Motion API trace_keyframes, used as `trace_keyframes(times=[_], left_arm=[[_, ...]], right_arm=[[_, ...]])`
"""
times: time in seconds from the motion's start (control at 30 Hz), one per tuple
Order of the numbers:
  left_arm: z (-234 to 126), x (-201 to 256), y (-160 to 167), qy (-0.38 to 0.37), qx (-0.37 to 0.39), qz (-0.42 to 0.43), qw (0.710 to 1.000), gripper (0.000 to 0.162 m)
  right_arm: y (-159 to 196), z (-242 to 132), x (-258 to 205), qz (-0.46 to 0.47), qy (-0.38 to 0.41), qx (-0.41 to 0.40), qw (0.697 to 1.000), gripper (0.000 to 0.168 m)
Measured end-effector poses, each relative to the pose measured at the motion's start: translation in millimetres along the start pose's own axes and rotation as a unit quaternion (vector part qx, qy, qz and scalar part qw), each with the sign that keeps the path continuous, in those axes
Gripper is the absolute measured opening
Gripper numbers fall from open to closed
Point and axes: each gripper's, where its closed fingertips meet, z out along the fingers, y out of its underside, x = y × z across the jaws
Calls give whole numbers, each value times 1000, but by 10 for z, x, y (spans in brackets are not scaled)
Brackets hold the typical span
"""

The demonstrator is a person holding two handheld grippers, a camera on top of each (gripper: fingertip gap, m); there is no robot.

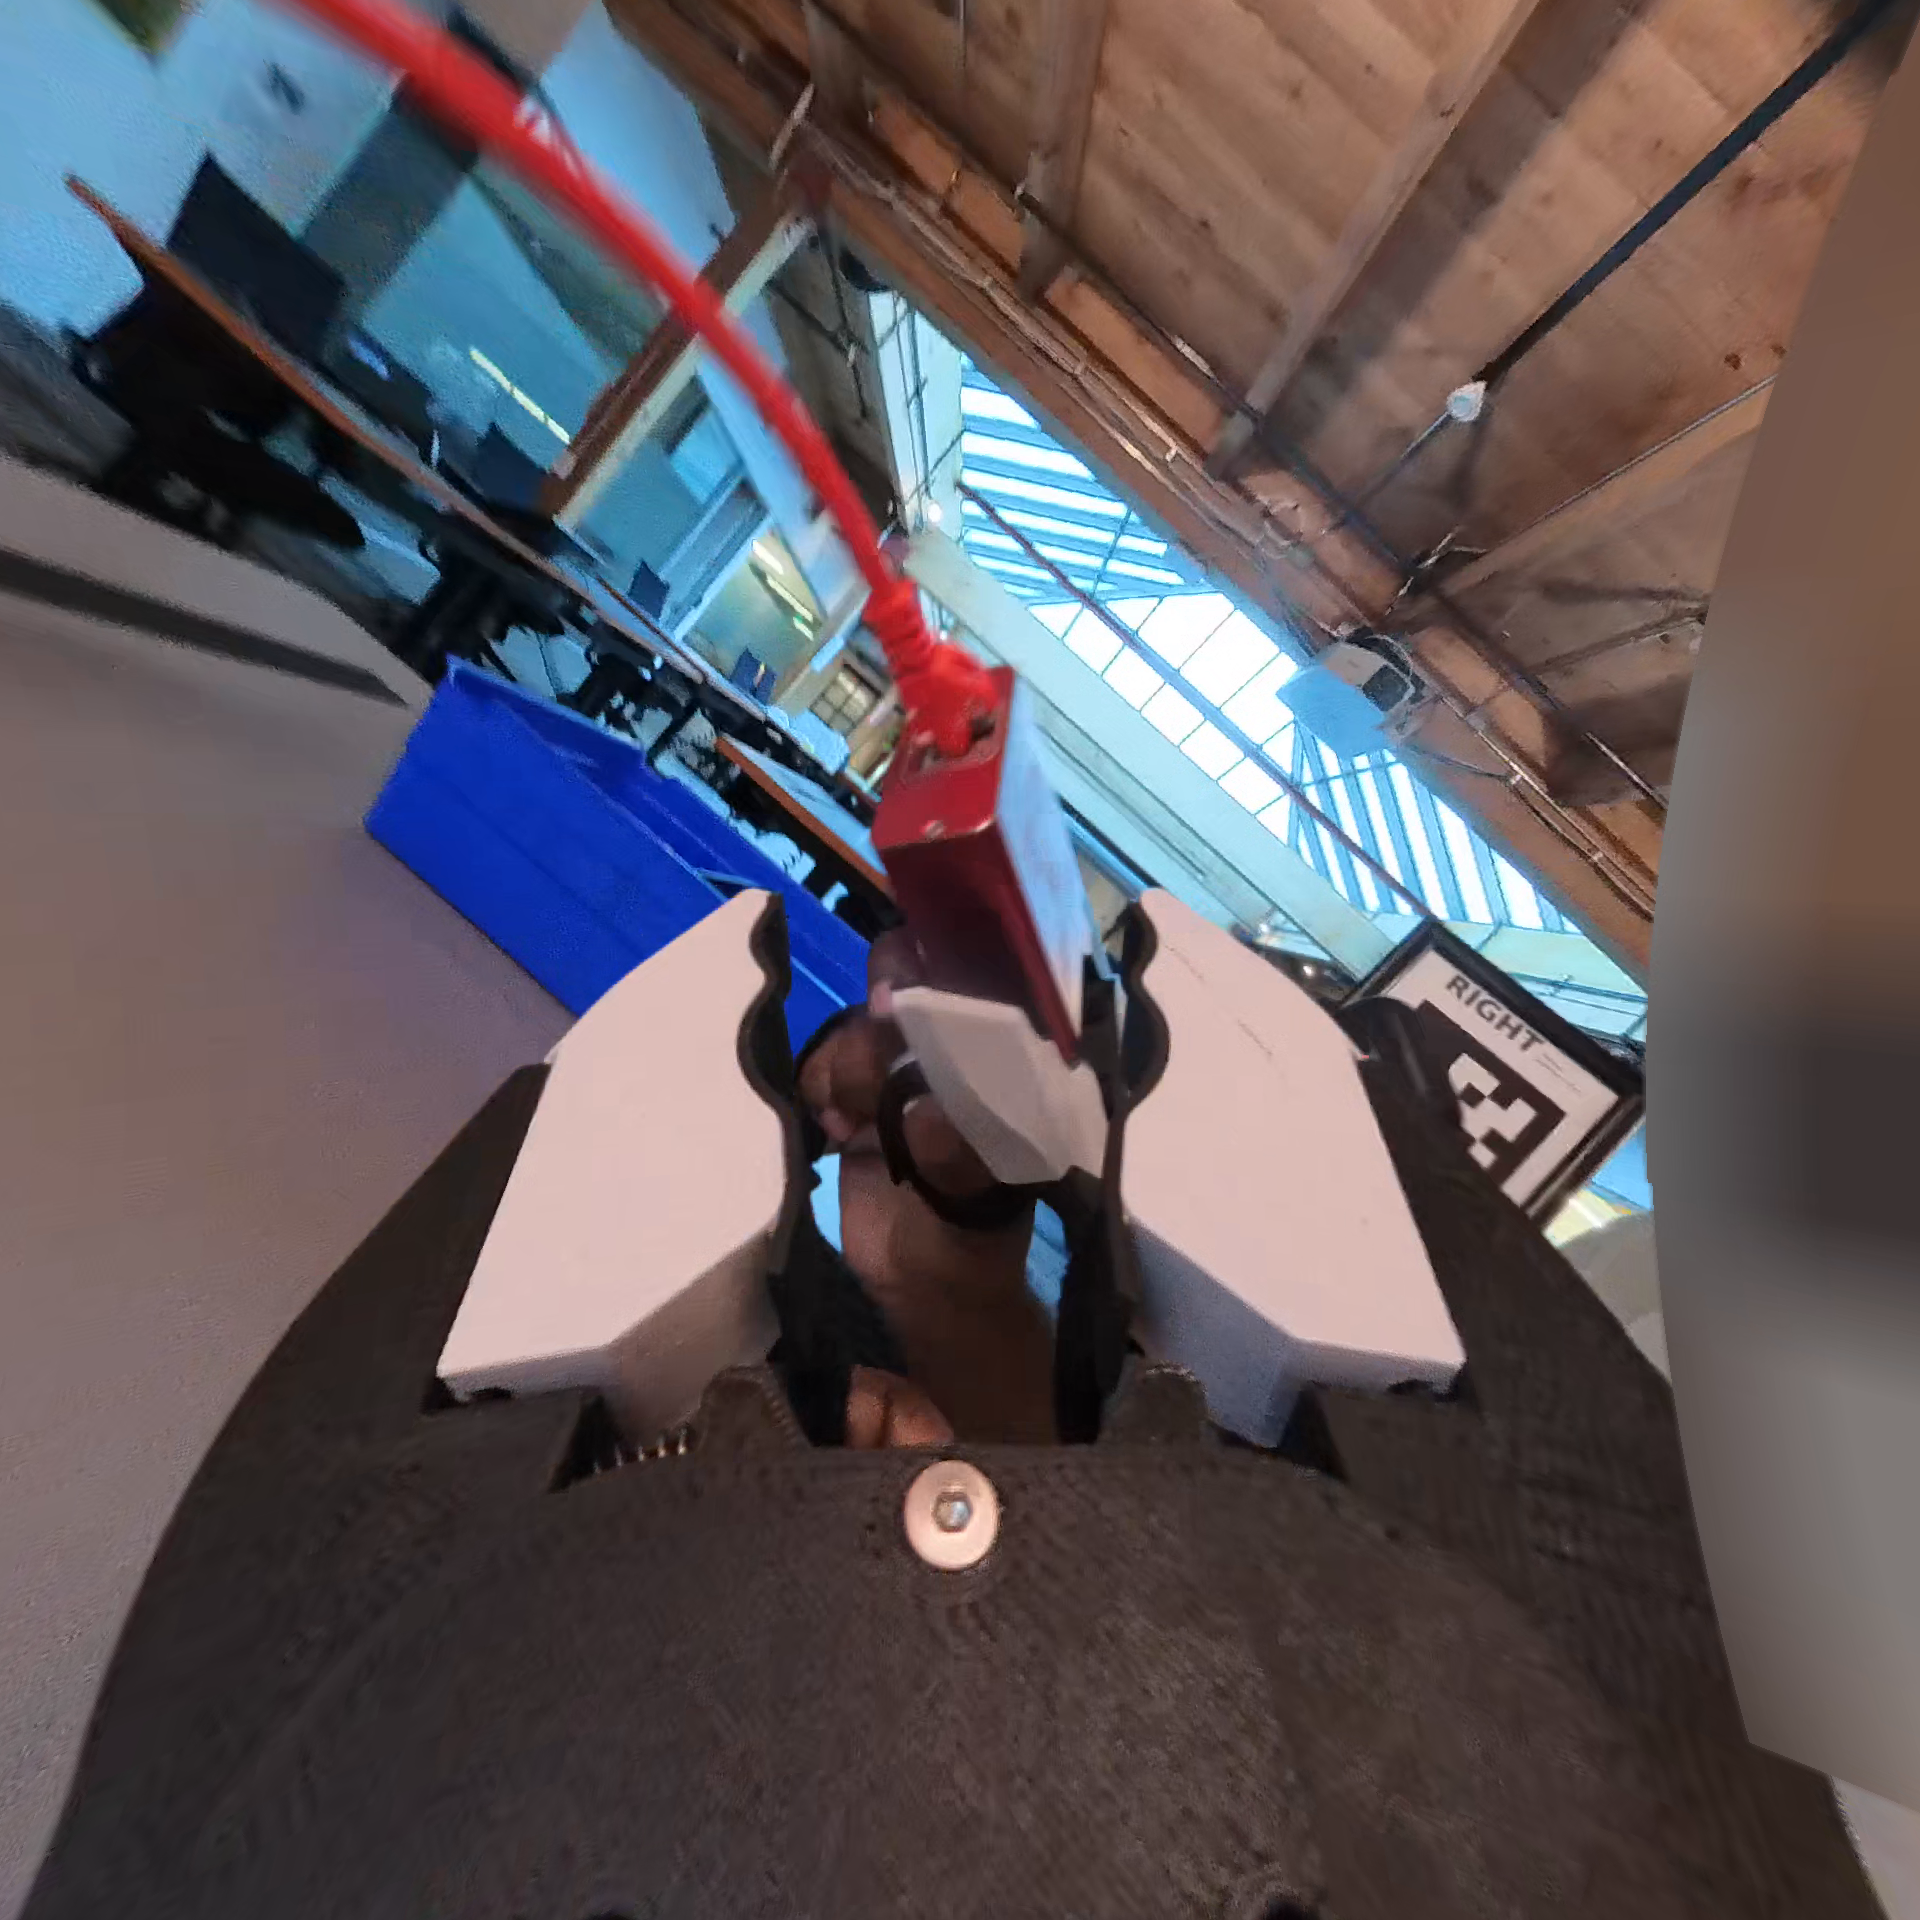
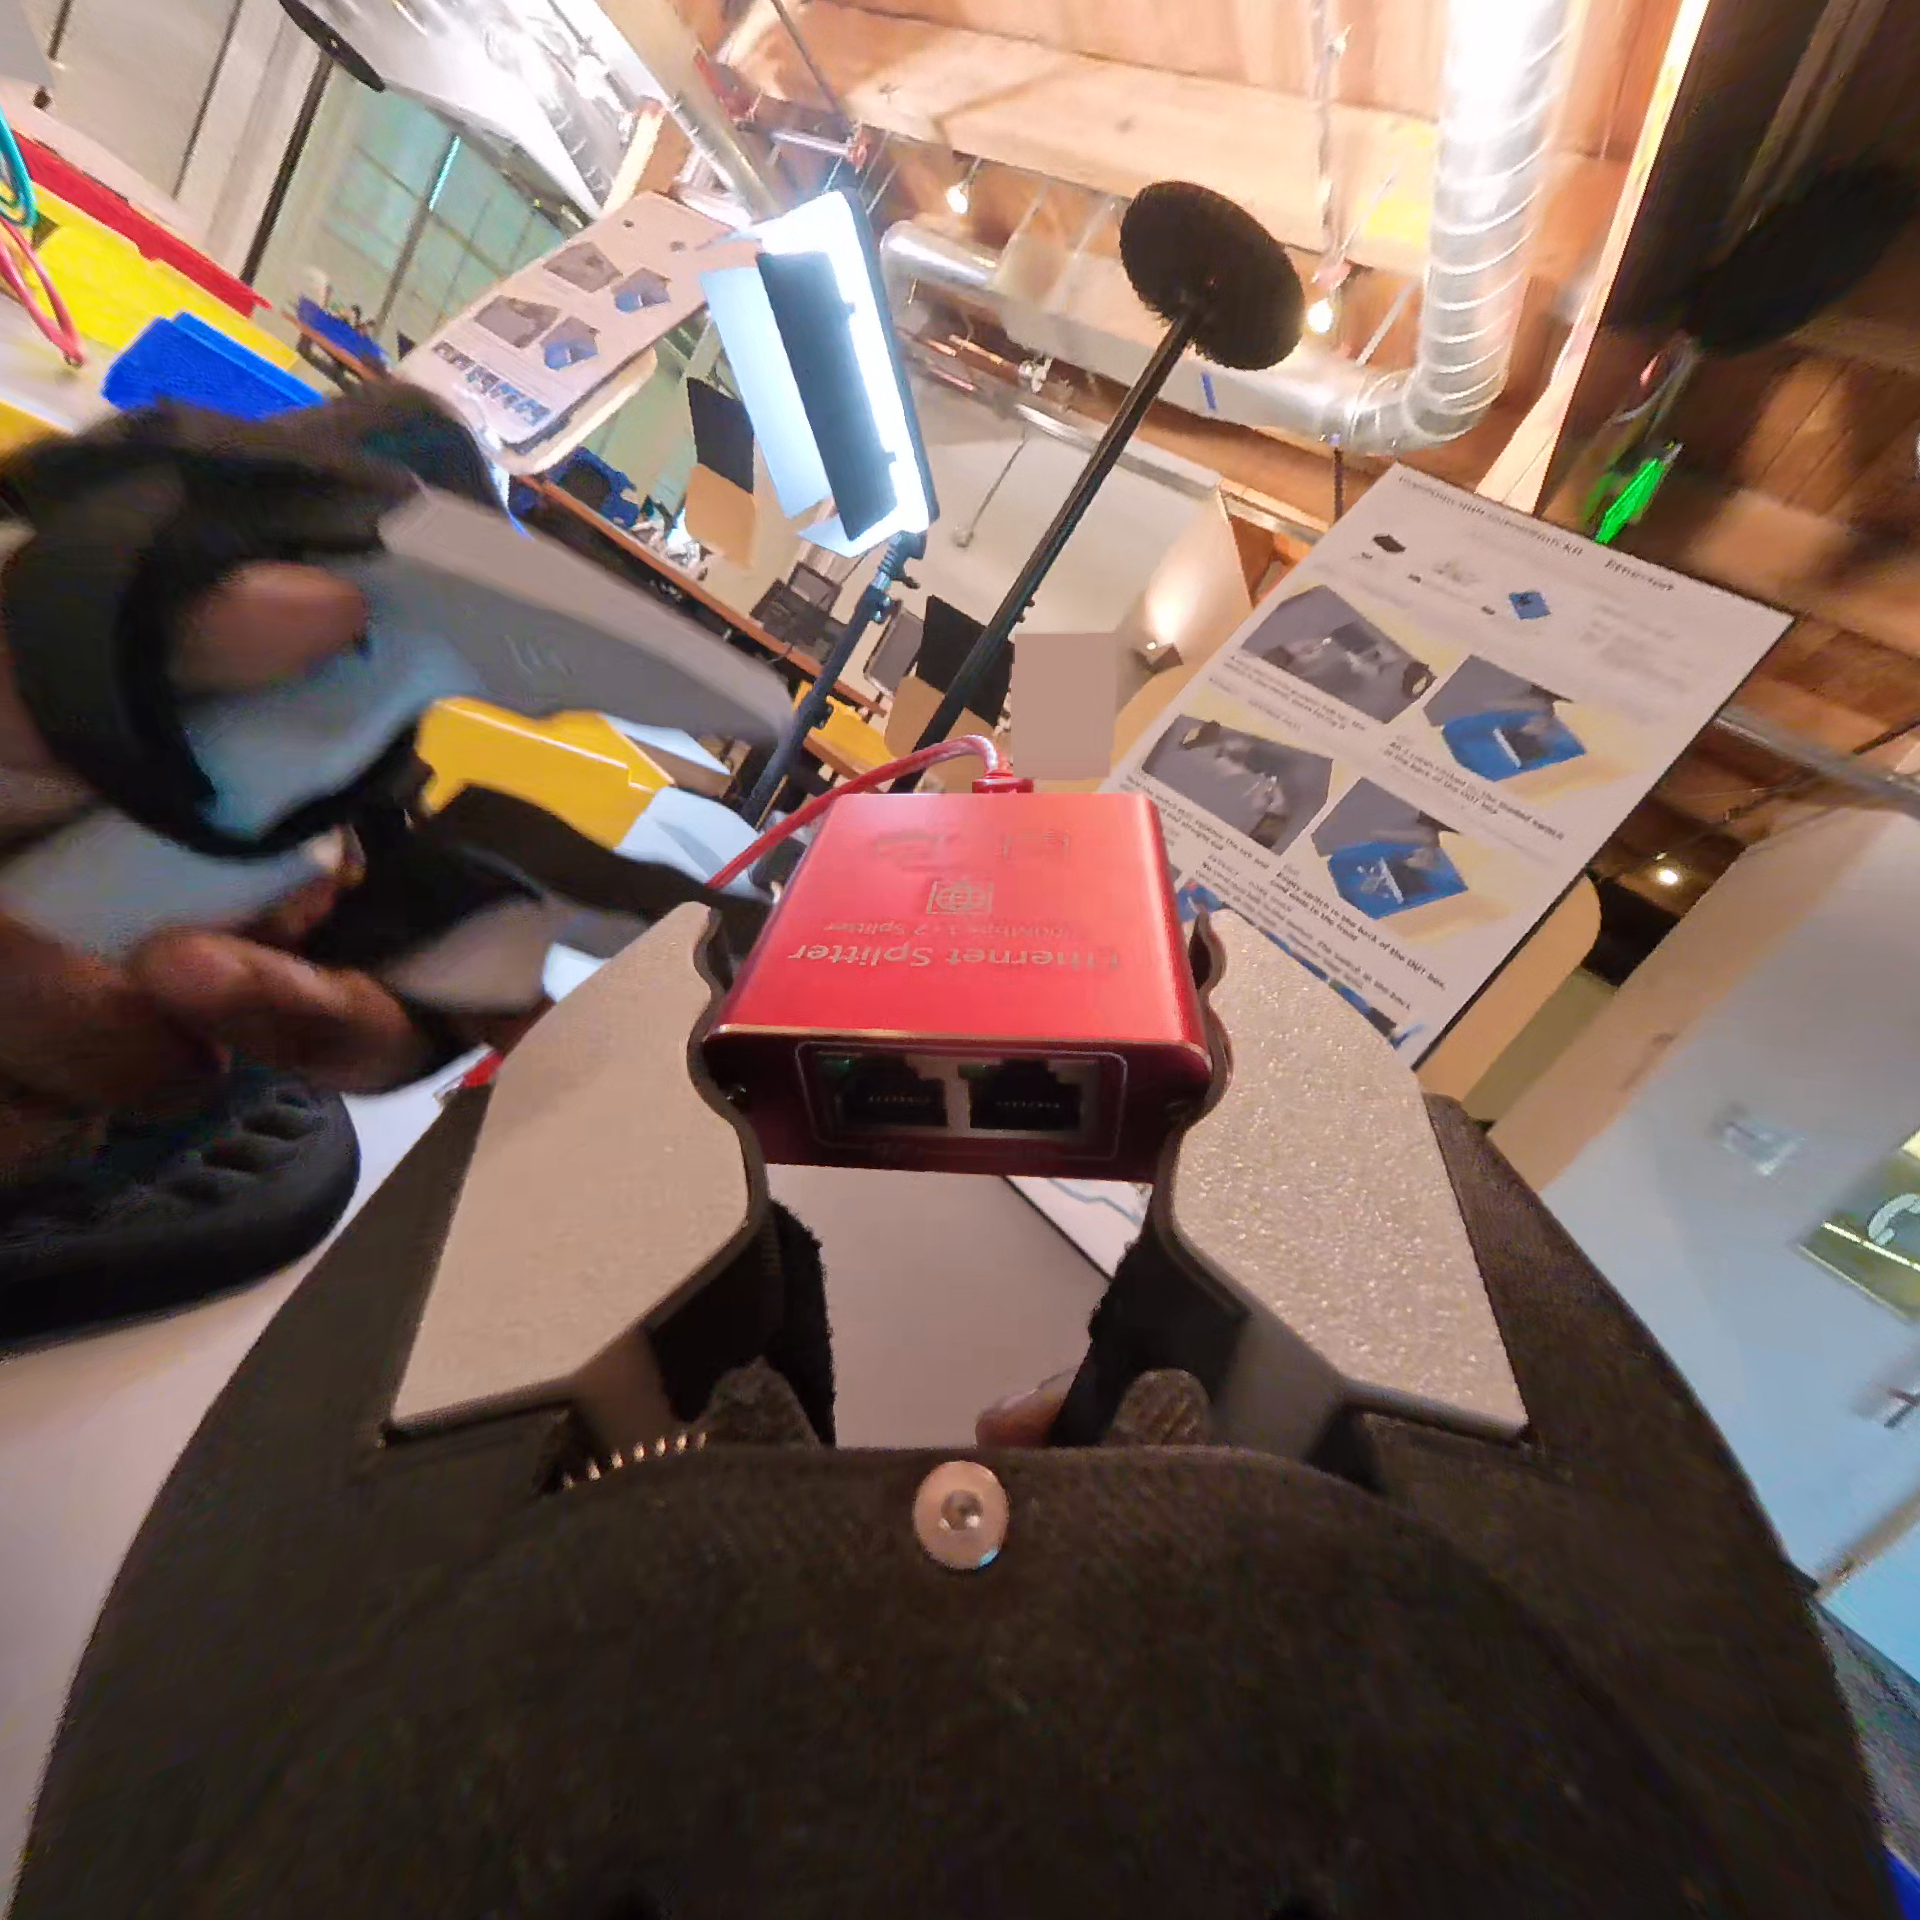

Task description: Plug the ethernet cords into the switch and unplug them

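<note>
Red metal marks the switch (image 2: 961, 977), a small box clamped by its two side walls between the fingers of the right claw (image 2: 961, 1039) and held up off the tabletop (image 2: 935, 1299); its near face shows two sockets side by side, both empty. At the far end of the switch a red cord (image 2: 831, 805) is already plugged in; it curves off to the left of the box and, in the left wrist view, arcs away above it (image 1: 665, 281).

Beside the switch, to its left in the right wrist view, is the left claw (image 1: 951, 1049); its fingers stand apart with nothing of their own between them, so it is open and carrying no cord. Through that gap the left wrist view shows the switch (image 1: 977, 873) edge-on, with a gloved hand (image 1: 914, 1174) below it on the right tool.

By my reading, one plug is seated and the two near sockets are yet to be filled, or the seated plug is next to come out. Either way the risk sits at the switch: it is gripped only by smooth painted sides, so a push or pull along the cord could slide it through the fingers or twist it; a plug tugged without its latch pressed could drag the box free; the cord hanging beside the switch could snag the left claw as it closes in.
</note>
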Motion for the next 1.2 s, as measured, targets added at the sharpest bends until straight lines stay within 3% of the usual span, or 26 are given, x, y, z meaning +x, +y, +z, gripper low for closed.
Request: trace_keyframes(times=[0.07,0.17,0.27,0.37,0.43,0.5,0.6,0.73,0.83,1.0,1.07,1.13,1.2], left_arm=[[41,16,70,17,-10,-11,1000,60],[18,52,49,45,-2,-18,999,31],[-48,61,76,61,-32,-23,997,29],[-187,-32,95,39,-112,42,992,26],[-310,-109,93,14,-179,96,979,26],[-398,-150,105,0,-238,135,962,26],[-449,-154,191,0,-308,167,937,25],[-460,-116,297,15,-355,182,917,25],[-420,-123,230,8,-331,173,928,26],[-289,-174,39,-5,-205,93,974,41],[-253,-179,96,-4,-181,65,981,43],[-206,-237,86,-24,-144,66,987,26],[-182,-249,61,-28,-121,46,991,26]], right_arm=[[-46,33,-68,-1,0,9,1000,85],[-57,65,-183,-15,-2,7,1000,85],[-52,71,-247,-14,-8,11,1000,85],[32,27,-458,12,-126,-15,992,89],[68,-113,-584,105,-240,-27,965,85],[62,-201,-544,230,-301,-33,925,86],[-13,-197,-439,383,-343,-21,857,62],[-37,-156,-548,448,-383,-26,807,28],[-20,-126,-542,511,-376,-10,773,27],[58,-24,-219,672,-258,90,688,26],[130,-17,-132,696,-208,109,678,28],[160,-21,-102,706,-180,119,674,28],[181,-27,-84,718,-161,122,666,28]])
